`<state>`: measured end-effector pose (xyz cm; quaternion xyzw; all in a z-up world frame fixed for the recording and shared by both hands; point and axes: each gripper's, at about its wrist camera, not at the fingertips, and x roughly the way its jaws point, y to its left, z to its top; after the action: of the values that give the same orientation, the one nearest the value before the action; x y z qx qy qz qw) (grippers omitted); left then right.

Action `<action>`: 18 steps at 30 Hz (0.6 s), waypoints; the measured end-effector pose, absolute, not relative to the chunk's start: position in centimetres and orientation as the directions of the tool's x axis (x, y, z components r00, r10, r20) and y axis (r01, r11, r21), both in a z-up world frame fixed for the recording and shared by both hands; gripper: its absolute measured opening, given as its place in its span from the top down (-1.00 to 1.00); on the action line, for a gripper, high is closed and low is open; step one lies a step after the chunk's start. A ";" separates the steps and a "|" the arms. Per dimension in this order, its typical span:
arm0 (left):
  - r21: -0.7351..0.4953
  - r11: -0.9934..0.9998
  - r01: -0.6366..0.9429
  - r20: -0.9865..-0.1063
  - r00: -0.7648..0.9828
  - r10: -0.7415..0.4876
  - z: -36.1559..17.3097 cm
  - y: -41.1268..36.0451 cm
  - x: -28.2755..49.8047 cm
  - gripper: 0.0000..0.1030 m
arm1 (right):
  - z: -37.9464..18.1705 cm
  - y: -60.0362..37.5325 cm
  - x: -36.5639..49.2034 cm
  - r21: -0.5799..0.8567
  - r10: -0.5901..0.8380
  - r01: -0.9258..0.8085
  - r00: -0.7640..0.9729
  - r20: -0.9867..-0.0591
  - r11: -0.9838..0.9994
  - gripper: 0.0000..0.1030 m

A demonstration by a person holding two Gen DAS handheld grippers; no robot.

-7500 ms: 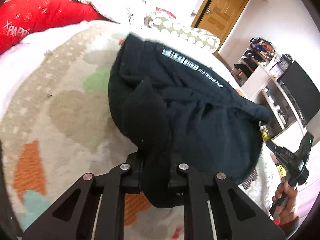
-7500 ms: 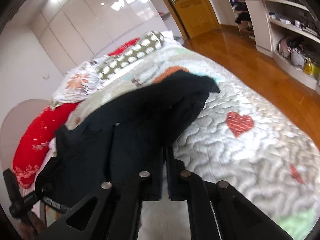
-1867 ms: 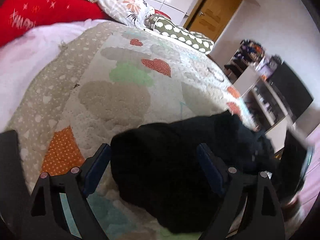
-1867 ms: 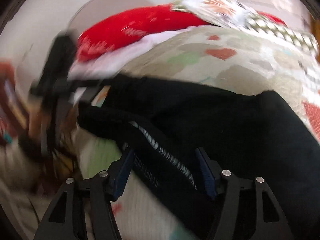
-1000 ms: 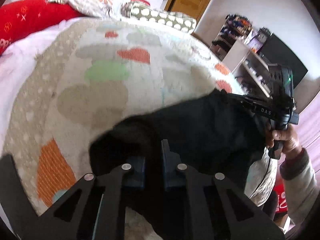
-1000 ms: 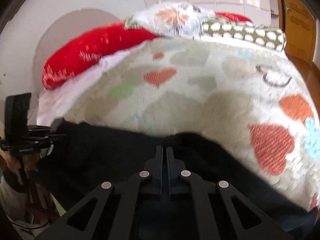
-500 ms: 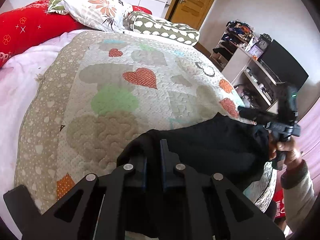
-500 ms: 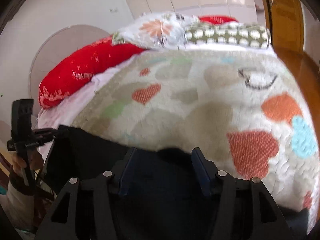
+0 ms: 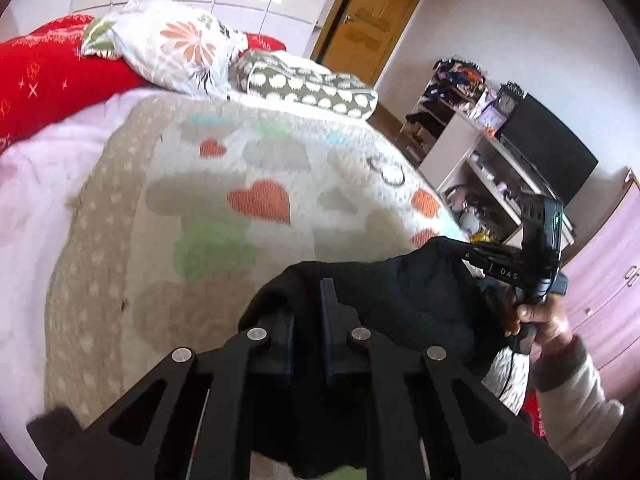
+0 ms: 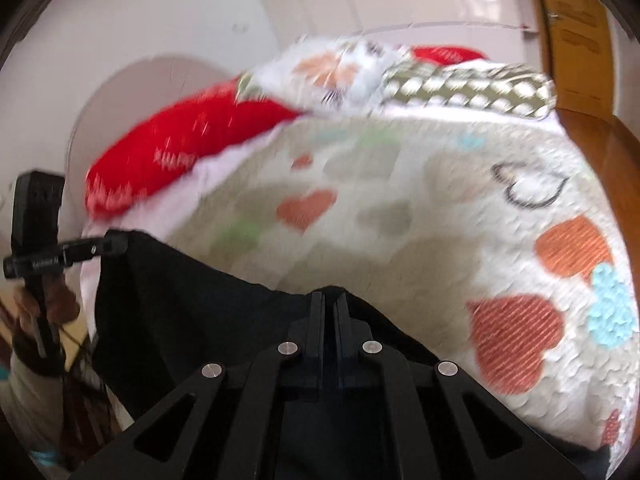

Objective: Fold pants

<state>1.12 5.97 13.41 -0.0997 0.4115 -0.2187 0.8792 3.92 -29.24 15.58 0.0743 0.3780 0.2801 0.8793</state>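
The dark navy pants [image 9: 404, 300] hang stretched between my two grippers over the near edge of the bed. My left gripper [image 9: 307, 300] is shut on the top edge of the cloth at one end. My right gripper [image 10: 330, 308] is shut on the same edge at the other end, with the pants [image 10: 192, 312] draped below it. Each gripper also shows in the other's view: the right gripper [image 9: 452, 246] on the cloth corner at right, the left gripper [image 10: 116, 244] on the corner at left.
The bed carries a quilt [image 9: 240, 200] with heart patterns. A red pillow [image 9: 48, 80], a floral pillow [image 9: 176, 48] and a dotted bolster [image 9: 312, 88] lie at its head. A white shelf unit [image 9: 480, 160], a television [image 9: 552, 152] and a wooden door [image 9: 368, 20] stand to the right.
Both grippers have risen with the pants and pulled their top edge taut. The right gripper stood open half a second ago and is now shut on the cloth.
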 end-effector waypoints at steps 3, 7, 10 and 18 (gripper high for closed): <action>-0.373 0.881 0.292 -0.709 0.523 -0.473 12.2 6.4 2.1 0.84 | 14.3 -29.1 4.7 0.337 0.503 -0.377 0.576 -0.644 0.863 0.95; -0.249 0.960 0.127 -0.848 0.450 -0.279 7.1 6.6 3.7 0.41 | 11.5 -27.2 5.4 0.216 0.385 -0.346 0.557 -0.736 0.913 0.81; -0.254 0.961 0.113 -0.857 0.434 -0.278 5.9 6.9 3.0 0.29 | 12.1 -27.3 3.9 0.208 0.388 -0.357 0.567 -0.727 0.911 0.32; -0.341 0.936 0.089 -0.775 0.536 -0.334 8.3 9.5 -0.7 -0.54 | 16.0 -23.8 -3.5 0.251 0.600 -0.601 0.495 -0.628 0.759 -0.29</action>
<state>-0.74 9.52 8.25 -0.1314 0.4657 -0.1221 0.8666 -3.47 -23.76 16.01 -0.0006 0.3632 0.3471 0.8647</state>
